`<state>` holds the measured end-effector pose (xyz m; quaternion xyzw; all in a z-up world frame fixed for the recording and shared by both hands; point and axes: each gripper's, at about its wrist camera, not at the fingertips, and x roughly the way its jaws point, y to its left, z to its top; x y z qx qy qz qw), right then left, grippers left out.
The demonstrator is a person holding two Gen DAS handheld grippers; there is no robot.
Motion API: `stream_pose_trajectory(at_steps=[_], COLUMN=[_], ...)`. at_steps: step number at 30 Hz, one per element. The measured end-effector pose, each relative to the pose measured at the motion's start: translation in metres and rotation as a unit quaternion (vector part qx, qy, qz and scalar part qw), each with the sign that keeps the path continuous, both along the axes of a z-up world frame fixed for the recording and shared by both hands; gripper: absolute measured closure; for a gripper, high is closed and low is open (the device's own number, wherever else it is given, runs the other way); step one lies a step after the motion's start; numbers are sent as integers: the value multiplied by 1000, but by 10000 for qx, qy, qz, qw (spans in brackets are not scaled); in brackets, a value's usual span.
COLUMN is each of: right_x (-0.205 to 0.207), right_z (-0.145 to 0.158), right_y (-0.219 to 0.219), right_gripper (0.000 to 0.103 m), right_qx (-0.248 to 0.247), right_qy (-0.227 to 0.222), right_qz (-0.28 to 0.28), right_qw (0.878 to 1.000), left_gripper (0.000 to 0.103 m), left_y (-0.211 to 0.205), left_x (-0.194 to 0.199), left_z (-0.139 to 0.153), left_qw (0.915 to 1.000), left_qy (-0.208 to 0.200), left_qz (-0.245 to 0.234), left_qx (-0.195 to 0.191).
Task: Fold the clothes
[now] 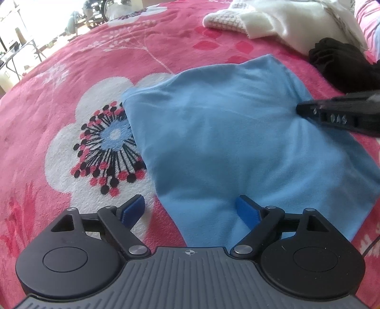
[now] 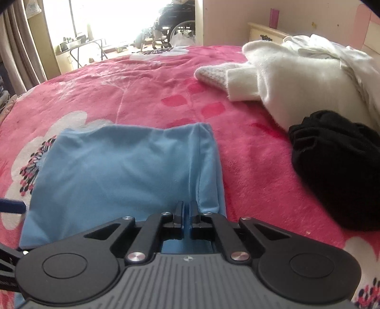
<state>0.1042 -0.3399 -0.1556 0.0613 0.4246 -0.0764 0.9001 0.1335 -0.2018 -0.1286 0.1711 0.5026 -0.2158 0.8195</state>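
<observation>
Blue garment: a light blue garment [image 1: 237,142] lies folded into a rough rectangle on a bed, spread flat with soft creases; a stitched hem runs along its right edge in the right wrist view [image 2: 123,171].
Right claw: the right claw [image 2: 186,211] sits at the near right edge of the blue garment, its black fingers drawn almost together with blue cloth showing in the narrow gap between them, clenched on the fabric. In the left wrist view it enters from the right as a dark, blurred bar over the cloth [image 1: 332,114].
Left claw: the left claw [image 1: 190,209] is released, its blue-padded fingers [image 1: 134,209] spread wide at the garment's near left edge, one over the blanket and one over the blue cloth.
Bed cover: a pink fleece blanket [image 1: 59,95] with large white flowers lies under everything.
Other clothes: a white fluffy garment [image 2: 296,80] is heaped toward the far right, and a crumpled black garment [image 2: 332,166] lies just beside it, well apart from the blue one.
Background: a wheelchair [image 2: 175,21] stands beyond the bed near a bright window.
</observation>
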Motion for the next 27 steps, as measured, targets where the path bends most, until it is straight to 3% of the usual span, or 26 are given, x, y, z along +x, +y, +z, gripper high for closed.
stream_pose_trajectory(at_steps=[6, 10, 13, 16, 21, 25, 27], right_x=[9, 17, 16, 19, 45, 66, 69], right_z=[9, -13, -6, 11, 12, -13, -11], right_y=[-5, -12, -8, -11, -23, -43, -48], right_gripper=[97, 100, 100, 96, 96, 102, 102], right_qx=[37, 146, 56, 308, 554, 1070, 1261], right_qy=[-84, 60, 81, -121, -195, 35, 47], right_qz=[-63, -94, -78, -145, -198, -393, -517], right_qw=[9999, 9998, 9999, 9993, 9981, 9935, 9907], left_gripper=[16, 16, 16, 15, 15, 15, 15], left_y=[-2, -2, -3, -4, -8, -8, -6], left_x=[-2, -2, -2, -3, -7, -10, -11], left_z=[0, 0, 0, 1, 3, 4, 7], left_qw=[10000, 9999, 9999, 9998, 9995, 9991, 9989], left_qy=[-62, -83, -103, -132, -208, -284, -318], left_qz=[-30, -25, -27, -32, -50, -145, -231], left_qx=[51, 76, 105, 140, 234, 266, 264])
